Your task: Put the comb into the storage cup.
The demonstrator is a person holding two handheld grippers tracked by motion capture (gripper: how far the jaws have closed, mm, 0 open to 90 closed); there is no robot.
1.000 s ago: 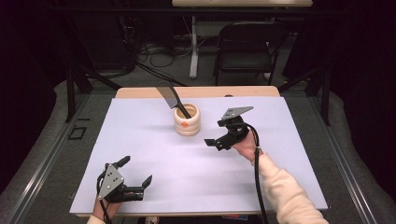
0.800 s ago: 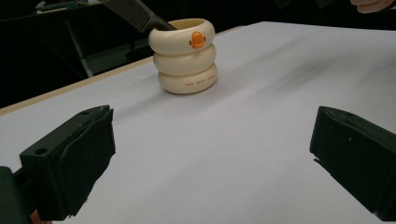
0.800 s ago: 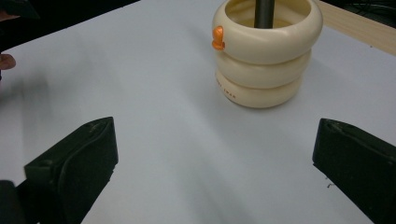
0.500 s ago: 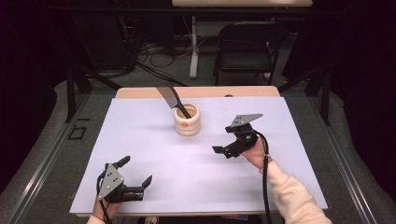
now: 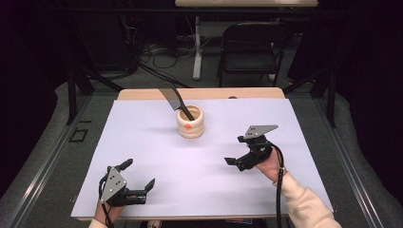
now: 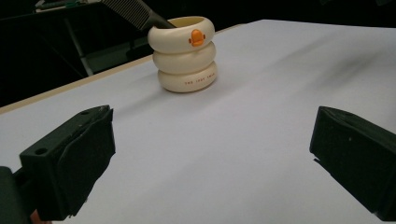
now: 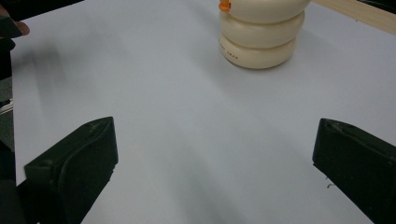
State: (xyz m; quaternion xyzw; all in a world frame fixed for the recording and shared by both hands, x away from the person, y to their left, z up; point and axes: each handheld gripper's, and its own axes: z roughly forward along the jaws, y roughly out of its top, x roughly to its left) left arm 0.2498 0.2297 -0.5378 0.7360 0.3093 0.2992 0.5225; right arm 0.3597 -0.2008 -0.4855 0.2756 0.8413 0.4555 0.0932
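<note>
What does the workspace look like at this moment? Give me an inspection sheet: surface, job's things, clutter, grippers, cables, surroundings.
Surface: white sheet covering a wooden table, whose bare far edge shows.
Job's things: cream ringed holder standing upright near the far middle, with a small orange mark on its side; a black comb leans out of it toward the far left.
Clutter: nothing seen on the sheet.
Grippers: left gripper at the near left, jaws wide apart, empty; right gripper at the right, jaws apart, empty, apart from the holder.
Cables: a black cable trails from the right gripper along the sleeve.
Surroundings: dark room, a folding chair and floor cables beyond the table.
</note>
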